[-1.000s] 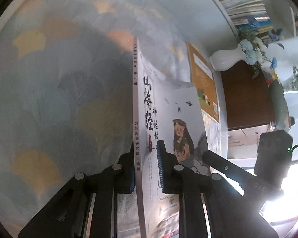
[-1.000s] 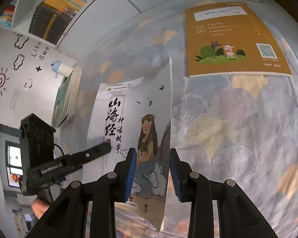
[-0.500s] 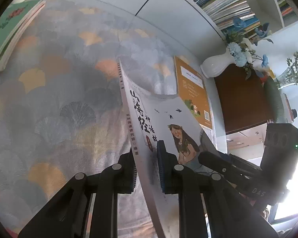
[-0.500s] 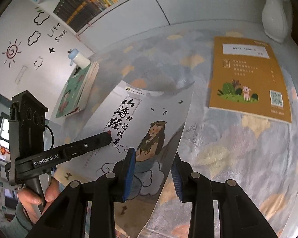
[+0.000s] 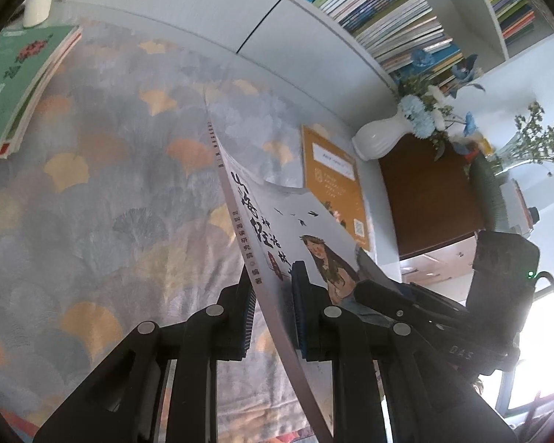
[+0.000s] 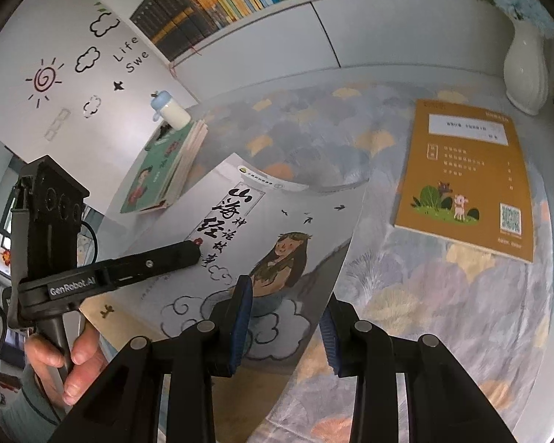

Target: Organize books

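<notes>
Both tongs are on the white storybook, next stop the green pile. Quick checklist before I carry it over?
1. Left tongs clamped near the spine of the white storybook: ok.
2. Right tongs clamped on its opposite edge: ok.
3. Book off the tablecloth: ok.
4. Book flat: not ok, cover bowed.
5. Green stack free on top: not ok, a small bottle stands at its far end.
6. Orange book off the path: ok.

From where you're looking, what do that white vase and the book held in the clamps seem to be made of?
The white vase looks like glazed ceramic: smooth, ribbed and faintly shiny, though painted glass or plastic is possible. The grey book seems a thin paperback with a matte printed paper cover; it bows visibly where the left gripper and right gripper pinch it.
</notes>
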A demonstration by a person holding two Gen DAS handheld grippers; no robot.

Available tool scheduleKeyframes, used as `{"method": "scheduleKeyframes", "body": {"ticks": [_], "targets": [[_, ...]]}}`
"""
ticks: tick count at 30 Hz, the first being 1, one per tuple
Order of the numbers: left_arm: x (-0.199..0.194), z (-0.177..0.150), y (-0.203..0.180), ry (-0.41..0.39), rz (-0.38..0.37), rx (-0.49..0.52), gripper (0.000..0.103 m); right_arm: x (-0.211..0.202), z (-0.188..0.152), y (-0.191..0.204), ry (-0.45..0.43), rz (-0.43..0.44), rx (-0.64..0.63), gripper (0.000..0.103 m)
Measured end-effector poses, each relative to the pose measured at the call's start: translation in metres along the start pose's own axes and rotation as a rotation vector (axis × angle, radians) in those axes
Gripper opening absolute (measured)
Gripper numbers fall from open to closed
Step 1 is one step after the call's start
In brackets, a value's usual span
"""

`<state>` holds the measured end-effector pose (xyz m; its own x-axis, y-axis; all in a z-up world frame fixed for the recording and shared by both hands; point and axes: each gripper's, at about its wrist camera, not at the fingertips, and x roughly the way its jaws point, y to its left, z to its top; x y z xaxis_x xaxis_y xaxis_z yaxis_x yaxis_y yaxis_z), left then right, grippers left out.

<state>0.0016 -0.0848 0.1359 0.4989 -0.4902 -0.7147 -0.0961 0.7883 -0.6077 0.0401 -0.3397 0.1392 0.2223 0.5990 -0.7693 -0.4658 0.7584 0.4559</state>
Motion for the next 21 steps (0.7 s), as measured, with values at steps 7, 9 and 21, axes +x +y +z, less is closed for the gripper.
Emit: {"method": "scheduleKeyframes", "body": {"ticks": [7,9,21], "targets": [[-0.017,-0.002,-0.003,-0.027,0.013,0.019,0.014,-0.002,0.006,0.015,-0.011,0.013,-0.056,0.034],[-0.023,-0.003,-0.003,-0.036,0.03,0.033,0.015,-0.002,0.009,0.022,-0.015,0.02,-0.082,0.035],[-0.083,0.011,0.058,-0.1,0.025,0.025,0.017,0.024,0.041,0.116,-0.065,0.021,-0.239,0.037]]}}
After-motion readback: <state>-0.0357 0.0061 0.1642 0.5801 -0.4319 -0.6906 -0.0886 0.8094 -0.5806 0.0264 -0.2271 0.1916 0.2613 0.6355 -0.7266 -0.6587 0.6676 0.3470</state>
